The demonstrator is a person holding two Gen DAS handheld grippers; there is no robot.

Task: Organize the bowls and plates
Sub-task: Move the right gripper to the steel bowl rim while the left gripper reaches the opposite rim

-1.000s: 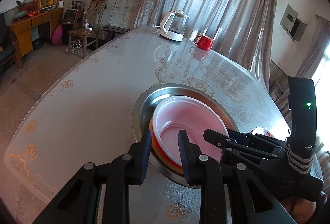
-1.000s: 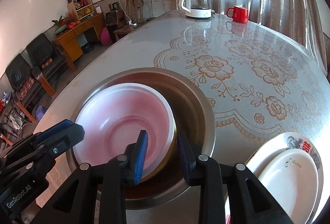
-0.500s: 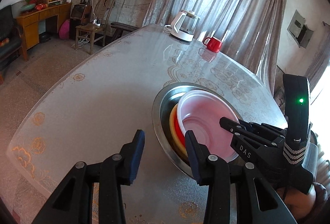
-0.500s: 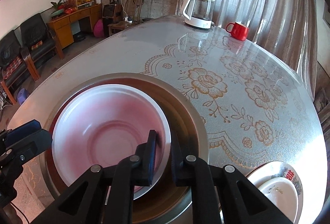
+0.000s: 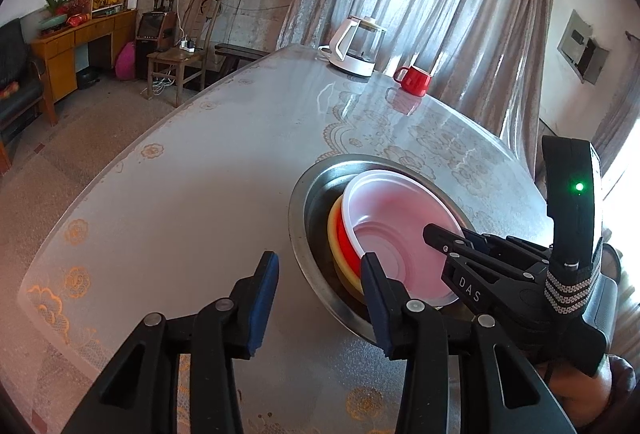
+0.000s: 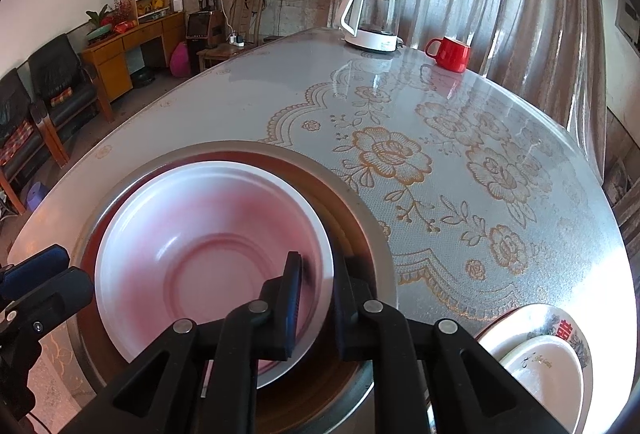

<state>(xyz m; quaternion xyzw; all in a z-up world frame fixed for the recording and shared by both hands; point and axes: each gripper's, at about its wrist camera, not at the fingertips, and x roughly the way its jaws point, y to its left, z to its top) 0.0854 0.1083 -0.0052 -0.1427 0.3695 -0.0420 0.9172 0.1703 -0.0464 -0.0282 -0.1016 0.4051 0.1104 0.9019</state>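
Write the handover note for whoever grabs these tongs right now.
Right tongs: shut on the rim of the white bowl, one finger inside, one outside.
Left tongs: open, nothing between the fingers, over the table beside the metal basin; the jaws have just been opening.
White bowl sits tilted on top of a red bowl and a yellow bowl, all nested in the metal basin.
Two stacked plates lie on the table to the right of the basin.
Done: bowls nested, white one gripped.
Left: probably seat or move the white bowl, then deal with the plates.
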